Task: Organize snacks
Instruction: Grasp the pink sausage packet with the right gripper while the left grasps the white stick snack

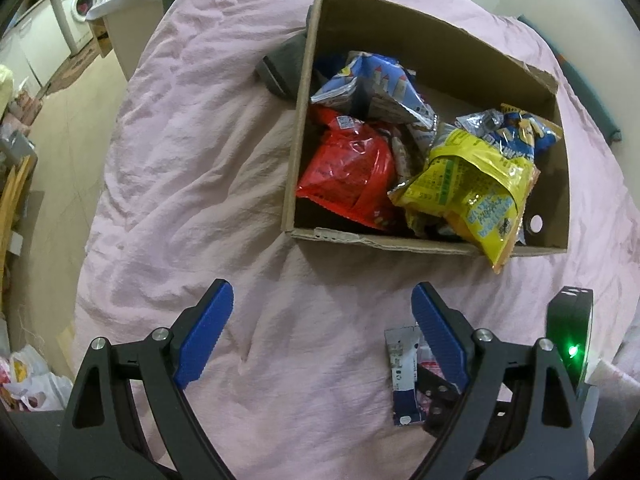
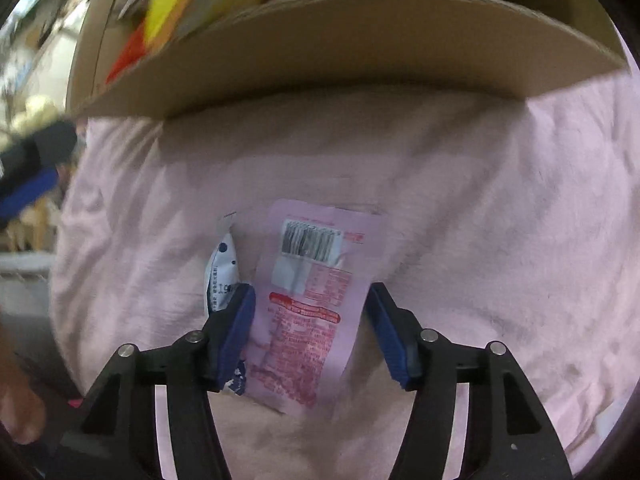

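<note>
A cardboard box [image 1: 400, 242] on the pink bedspread [image 1: 192, 168] holds a red bag [image 1: 348, 168], a yellow bag [image 1: 468, 188] that hangs over the front wall, and blue-and-white bags [image 1: 376, 80]. My left gripper [image 1: 322, 300] hovers open over bare bedspread in front of the box. My right gripper [image 2: 311, 300] points down at a flat pink packet [image 2: 316, 248] that lies between its blue pads, uncrumpled. A small white-and-blue packet [image 2: 220, 268] lies just outside the left pad. The box [image 2: 340, 48] stands close beyond. Both packets [image 1: 402, 380] also show in the left wrist view.
A dark grey object [image 1: 284, 68] leans against the box's left wall. The bed's edge curves down on the left to a floor with plastic bags [image 1: 32, 380] and a washing machine [image 1: 78, 8] farther off. A hand [image 2: 20, 412] shows at the lower left.
</note>
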A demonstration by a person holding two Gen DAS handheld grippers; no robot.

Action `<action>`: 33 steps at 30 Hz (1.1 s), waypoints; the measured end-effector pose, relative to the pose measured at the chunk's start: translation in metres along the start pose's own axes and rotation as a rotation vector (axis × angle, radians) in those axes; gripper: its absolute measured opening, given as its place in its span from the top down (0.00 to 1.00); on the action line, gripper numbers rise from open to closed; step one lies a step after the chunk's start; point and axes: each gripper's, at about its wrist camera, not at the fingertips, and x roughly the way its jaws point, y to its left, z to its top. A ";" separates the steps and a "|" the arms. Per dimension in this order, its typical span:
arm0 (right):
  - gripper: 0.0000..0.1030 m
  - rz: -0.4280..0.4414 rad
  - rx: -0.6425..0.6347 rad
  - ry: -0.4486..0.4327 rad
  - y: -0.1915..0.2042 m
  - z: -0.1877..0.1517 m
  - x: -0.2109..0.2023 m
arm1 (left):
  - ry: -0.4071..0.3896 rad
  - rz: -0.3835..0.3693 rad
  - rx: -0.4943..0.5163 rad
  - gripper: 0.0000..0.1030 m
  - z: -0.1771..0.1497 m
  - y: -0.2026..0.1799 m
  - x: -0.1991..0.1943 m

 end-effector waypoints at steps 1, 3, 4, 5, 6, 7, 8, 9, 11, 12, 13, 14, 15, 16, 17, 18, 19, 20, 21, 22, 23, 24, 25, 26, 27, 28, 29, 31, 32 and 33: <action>0.48 -0.013 -0.013 -0.003 0.002 0.000 0.000 | 0.006 -0.002 0.002 0.14 -0.001 -0.001 0.001; 0.69 -0.024 -0.029 -0.016 0.002 -0.001 -0.001 | 0.020 -0.007 0.005 0.14 -0.004 -0.003 0.004; 0.76 -0.010 -0.029 -0.026 -0.001 -0.001 -0.005 | 0.027 -0.006 0.008 0.14 -0.006 -0.005 0.005; 0.80 0.001 -0.020 -0.036 -0.004 -0.002 -0.009 | 0.035 -0.006 0.013 0.14 -0.008 -0.007 0.007; 0.82 0.018 -0.007 -0.046 -0.008 -0.003 -0.013 | 0.049 -0.009 0.023 0.14 -0.011 -0.010 0.010; 0.82 0.022 0.005 -0.056 -0.012 -0.005 -0.018 | 0.059 -0.011 0.031 0.14 -0.013 -0.013 0.013; 0.83 0.027 0.017 -0.066 -0.017 -0.006 -0.022 | 0.069 -0.015 0.041 0.14 -0.016 -0.017 0.015; 0.85 0.033 0.028 -0.077 -0.022 -0.008 -0.027 | 0.079 -0.019 0.053 0.14 -0.019 -0.021 0.018; 0.87 0.027 0.040 -0.102 -0.032 -0.012 -0.036 | 0.097 -0.029 0.074 0.14 -0.025 -0.030 0.022; 0.88 0.033 0.055 -0.117 -0.038 -0.013 -0.041 | 0.106 -0.034 0.084 0.14 -0.027 -0.035 0.025; 0.89 0.036 0.066 -0.125 -0.040 -0.014 -0.043 | 0.120 -0.041 0.095 0.14 -0.031 -0.040 0.028; 0.90 0.044 0.080 -0.140 -0.046 -0.017 -0.049 | 0.131 -0.046 0.104 0.14 -0.033 -0.045 0.030; 0.91 0.043 0.086 -0.148 -0.051 -0.018 -0.052 | 0.140 -0.052 0.113 0.14 -0.036 -0.051 0.033; 0.91 0.047 0.092 -0.159 -0.055 -0.019 -0.057 | 0.151 -0.054 0.126 0.15 -0.040 -0.058 0.037; 0.91 0.063 0.100 -0.171 -0.059 -0.021 -0.061 | 0.156 -0.052 0.133 0.16 -0.042 -0.062 0.040; 0.92 0.073 0.102 -0.172 -0.060 -0.022 -0.062 | 0.166 -0.051 0.146 0.19 -0.046 -0.068 0.044; 0.92 0.092 0.104 -0.173 -0.063 -0.025 -0.065 | 0.186 -0.048 0.165 0.26 -0.050 -0.076 0.050; 0.92 0.098 0.106 -0.180 -0.062 -0.028 -0.065 | 0.207 -0.047 0.176 0.30 -0.055 -0.081 0.056; 0.92 0.099 0.109 -0.186 -0.065 -0.027 -0.068 | 0.231 -0.045 0.185 0.38 -0.059 -0.086 0.061; 0.92 0.102 0.110 -0.191 -0.067 -0.028 -0.070 | 0.247 -0.043 0.193 0.46 -0.061 -0.089 0.066; 0.92 0.107 0.111 -0.200 -0.068 -0.030 -0.072 | 0.256 -0.036 0.203 0.48 -0.062 -0.091 0.070; 0.92 0.111 0.112 -0.205 -0.070 -0.030 -0.074 | 0.256 -0.020 0.218 0.51 -0.064 -0.094 0.073; 0.92 0.114 0.111 -0.213 -0.070 -0.029 -0.076 | 0.249 -0.007 0.235 0.62 -0.066 -0.097 0.074; 0.92 0.117 0.109 -0.223 -0.071 -0.029 -0.079 | 0.252 -0.014 0.245 0.70 -0.067 -0.099 0.075; 0.92 0.119 0.109 -0.228 -0.072 -0.029 -0.081 | 0.261 -0.017 0.251 0.80 -0.068 -0.099 0.077; 0.92 0.120 0.108 -0.233 -0.072 -0.030 -0.082 | 0.269 -0.023 0.256 0.85 -0.069 -0.100 0.077; 0.92 0.122 0.107 -0.236 -0.072 -0.030 -0.083 | 0.271 -0.032 0.255 0.85 -0.070 -0.100 0.077; 0.92 0.124 0.105 -0.240 -0.071 -0.029 -0.085 | 0.273 -0.043 0.241 0.86 -0.070 -0.098 0.076; 0.92 0.125 0.102 -0.241 -0.071 -0.028 -0.085 | 0.274 -0.043 0.235 0.86 -0.069 -0.095 0.076; 0.92 0.125 0.100 -0.242 -0.069 -0.027 -0.084 | 0.273 -0.042 0.233 0.86 -0.069 -0.092 0.074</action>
